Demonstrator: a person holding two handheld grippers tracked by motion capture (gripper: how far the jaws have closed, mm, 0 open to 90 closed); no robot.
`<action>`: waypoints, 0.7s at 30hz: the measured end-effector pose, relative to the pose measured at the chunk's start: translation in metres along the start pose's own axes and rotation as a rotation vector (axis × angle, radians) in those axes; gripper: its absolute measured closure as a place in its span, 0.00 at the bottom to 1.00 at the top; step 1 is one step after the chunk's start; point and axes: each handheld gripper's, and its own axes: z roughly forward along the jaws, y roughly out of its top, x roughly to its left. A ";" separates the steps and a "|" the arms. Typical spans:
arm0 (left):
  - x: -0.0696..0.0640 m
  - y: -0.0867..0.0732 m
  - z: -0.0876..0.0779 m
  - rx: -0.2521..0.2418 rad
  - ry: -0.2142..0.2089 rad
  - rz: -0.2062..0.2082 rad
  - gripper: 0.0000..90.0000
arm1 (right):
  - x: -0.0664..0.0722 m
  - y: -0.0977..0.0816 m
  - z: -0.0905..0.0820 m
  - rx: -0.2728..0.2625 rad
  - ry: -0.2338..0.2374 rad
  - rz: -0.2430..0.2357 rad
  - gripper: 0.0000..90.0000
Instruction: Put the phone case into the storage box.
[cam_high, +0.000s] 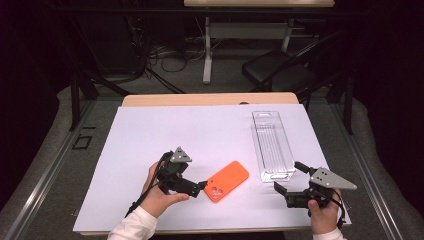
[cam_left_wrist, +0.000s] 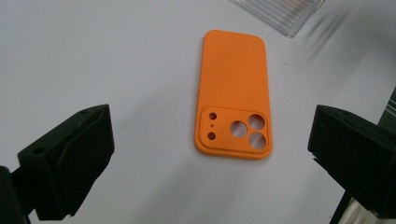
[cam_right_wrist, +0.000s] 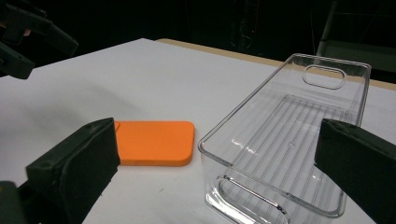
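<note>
Black tongs — white sleeves

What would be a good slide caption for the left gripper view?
Open claw poised over an orange phone case lying camera-cutouts up on the white table.

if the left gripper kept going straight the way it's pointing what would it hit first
Probably the orange phone case. The left gripper has its jaws open and aimed at the case's camera-cutout end, which lies flat on the white sheet just ahead. The clear bin is farther on.
</note>
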 end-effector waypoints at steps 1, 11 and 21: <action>0.000 0.001 0.001 0.002 -0.001 0.001 0.01 | 0.000 0.000 0.000 0.001 0.001 0.001 0.00; -0.001 0.010 0.007 0.015 -0.007 0.003 0.01 | 0.000 0.000 0.000 0.002 0.001 0.001 0.00; -0.004 0.019 0.013 0.037 -0.017 -0.004 0.01 | 0.000 0.000 0.000 0.000 0.004 0.001 0.00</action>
